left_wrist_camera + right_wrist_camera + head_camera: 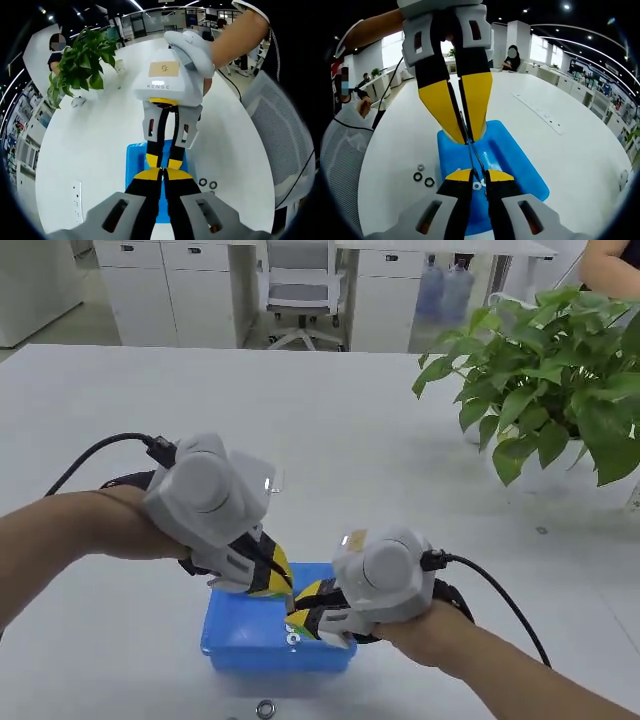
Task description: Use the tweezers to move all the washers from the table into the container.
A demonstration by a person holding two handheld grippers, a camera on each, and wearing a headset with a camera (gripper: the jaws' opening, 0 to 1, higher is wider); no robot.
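Note:
Over the blue container (245,640) my two grippers meet tip to tip. The left gripper (272,575) comes in from the left and the right gripper (306,606) from the right. Thin dark tweezers (465,127) run from between the left gripper's yellow jaws (462,107) down into my right gripper's own tips (480,176); both sets of jaws are closed on them. A pale washer (479,185) shows at the tweezers' lower end above the container (515,165). Three washers (421,175) lie on the table beside the container, two of them (207,183) in the left gripper view, one (265,708) by the table's front edge.
A potted green plant (545,380) stands at the right on the white table (330,430). An office chair (300,290) and cabinets are beyond the far edge. A cable (500,595) trails from the right gripper. People sit in the background.

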